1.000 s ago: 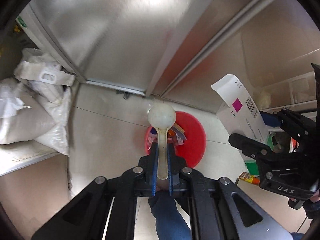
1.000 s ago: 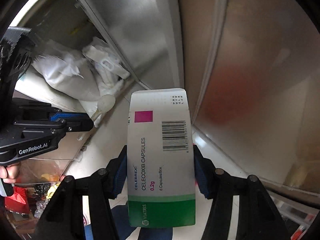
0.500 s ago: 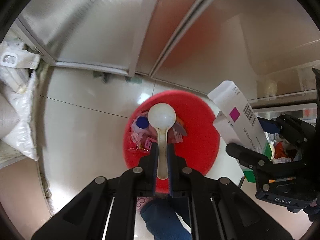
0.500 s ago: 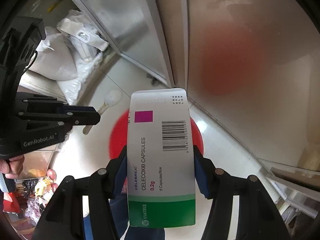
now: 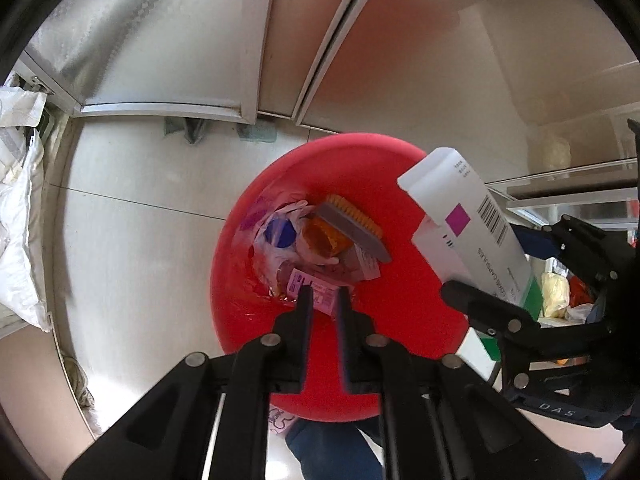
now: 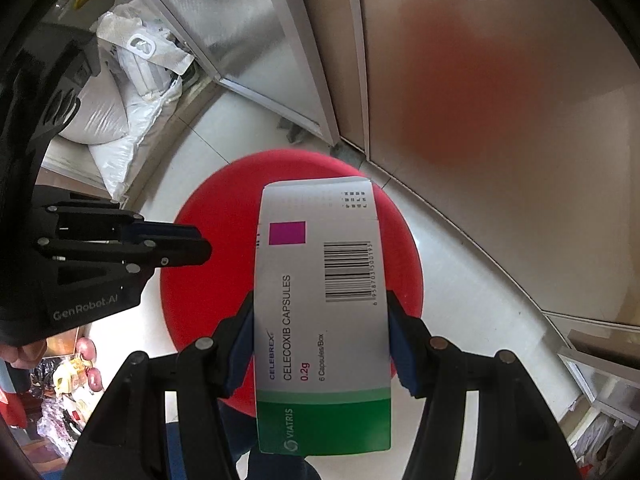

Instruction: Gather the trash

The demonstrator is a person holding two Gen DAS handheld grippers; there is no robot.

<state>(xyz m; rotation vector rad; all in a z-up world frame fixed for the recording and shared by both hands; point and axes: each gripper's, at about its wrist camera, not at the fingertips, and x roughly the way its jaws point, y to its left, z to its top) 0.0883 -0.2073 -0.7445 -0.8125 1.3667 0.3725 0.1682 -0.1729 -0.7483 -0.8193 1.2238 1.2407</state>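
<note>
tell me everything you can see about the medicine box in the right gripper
The medicine box is a flat white cardboard carton with a green band at its near end, a magenta square, a barcode and the print "Celebrex Celecoxib Capsules 0.2g". The right gripper clamps its two long edges between blue pads, far end pointing away. It hangs above the red bin, touching nothing but the pads.

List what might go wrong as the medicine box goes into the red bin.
1. The medicine box, held in the right gripper, hangs over the red bin's near-right rim in the left wrist view; released there, it may tip out onto the floor.
2. The left gripper, jaws opening and empty, hovers over the same bin, so the grippers may collide.
</note>
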